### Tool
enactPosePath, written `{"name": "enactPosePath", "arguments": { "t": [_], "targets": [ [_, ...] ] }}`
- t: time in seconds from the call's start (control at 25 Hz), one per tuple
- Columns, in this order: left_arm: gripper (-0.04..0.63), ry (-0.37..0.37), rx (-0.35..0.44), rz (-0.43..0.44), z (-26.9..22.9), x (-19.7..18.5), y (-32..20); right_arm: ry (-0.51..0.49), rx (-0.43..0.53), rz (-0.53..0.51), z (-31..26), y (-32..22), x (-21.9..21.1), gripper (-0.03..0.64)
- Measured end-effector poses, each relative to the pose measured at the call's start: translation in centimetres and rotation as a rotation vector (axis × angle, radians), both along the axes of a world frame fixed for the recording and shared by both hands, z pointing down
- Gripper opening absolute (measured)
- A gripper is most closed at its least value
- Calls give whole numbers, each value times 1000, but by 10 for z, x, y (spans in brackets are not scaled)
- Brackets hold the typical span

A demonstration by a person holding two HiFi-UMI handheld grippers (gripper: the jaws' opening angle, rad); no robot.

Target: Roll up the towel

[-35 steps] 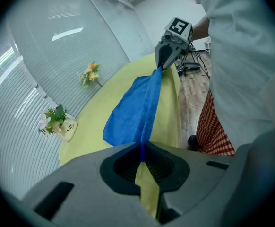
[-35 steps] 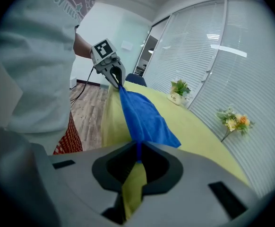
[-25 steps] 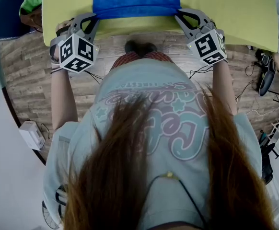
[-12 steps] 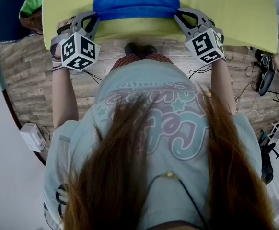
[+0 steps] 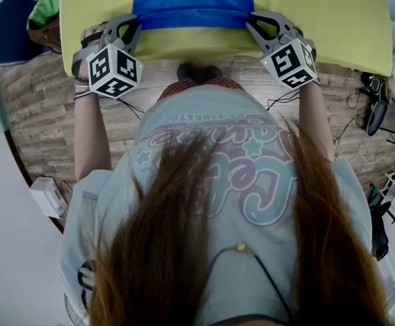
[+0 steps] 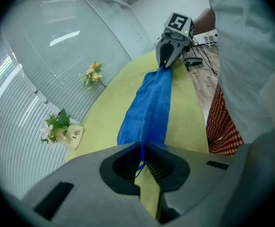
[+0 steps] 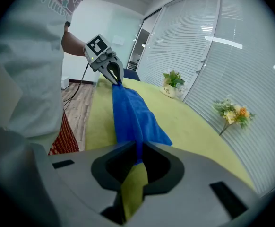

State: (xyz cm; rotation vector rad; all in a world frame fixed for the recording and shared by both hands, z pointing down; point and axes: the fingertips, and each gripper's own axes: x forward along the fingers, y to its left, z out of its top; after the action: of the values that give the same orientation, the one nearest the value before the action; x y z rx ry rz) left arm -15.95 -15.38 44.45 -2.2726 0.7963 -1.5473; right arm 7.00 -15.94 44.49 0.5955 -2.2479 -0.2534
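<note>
Left claw [image 6: 141, 157] and right claw [image 7: 140, 156] each pinch a towel [image 5: 192, 5] end; only gripper views show flowers [image 6: 94, 74].

1. A pale grey T-shirt [image 5: 204, 175] with short sleeves and looping pink-and-teal lettering fills the frame's centre.
2. Long reddish-brown hair [image 5: 150, 263] covers the lower half.
3. A red-checked garment [image 5: 197, 83] and dark shoes [image 5: 197, 68] show at upper centre.
4. The left gripper [image 5: 135, 25] and right gripper [image 5: 250, 20] are grey, each bearing a white cube [image 5: 115, 70] of black square markers.
</note>
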Motion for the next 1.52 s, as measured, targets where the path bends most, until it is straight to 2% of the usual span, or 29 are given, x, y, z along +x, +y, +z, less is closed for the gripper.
{"name": "enactPosePath", "arguments": {
  "t": [0.2,0.36,0.64,0.76,0.88,1.08,1.24,1.36,1.52],
  "targets": [
    [30,-34,35,22,-1,1,-7,-11,-13,16,0,-4,2,80],
    [32,-47,61,22,-7,-4,-13,-34,-10,48,-4,-9,6,135],
    [34,-85,100,-6,-14,-27,-21,-69,-2,61,-12,-12,8,138],
    [32,-57,109,-10,-19,-29,-22,-78,3,73,-15,-12,10,137],
    [32,8,102,-12,-25,-25,-23,-104,33,91,-24,-12,10,127],
    [32,65,123,33,-33,-16,-19,-124,121,93,-39,-4,9,98],
    [32,125,129,56,-36,-17,-13,-140,144,100,-41,6,2,98],
    [34,150,115,101,-35,-16,-6,-101,135,78,-31,13,-3,98],
    [34,156,74,150,-26,-9,6,14,129,31,-15,16,-6,101]
  ]
}}
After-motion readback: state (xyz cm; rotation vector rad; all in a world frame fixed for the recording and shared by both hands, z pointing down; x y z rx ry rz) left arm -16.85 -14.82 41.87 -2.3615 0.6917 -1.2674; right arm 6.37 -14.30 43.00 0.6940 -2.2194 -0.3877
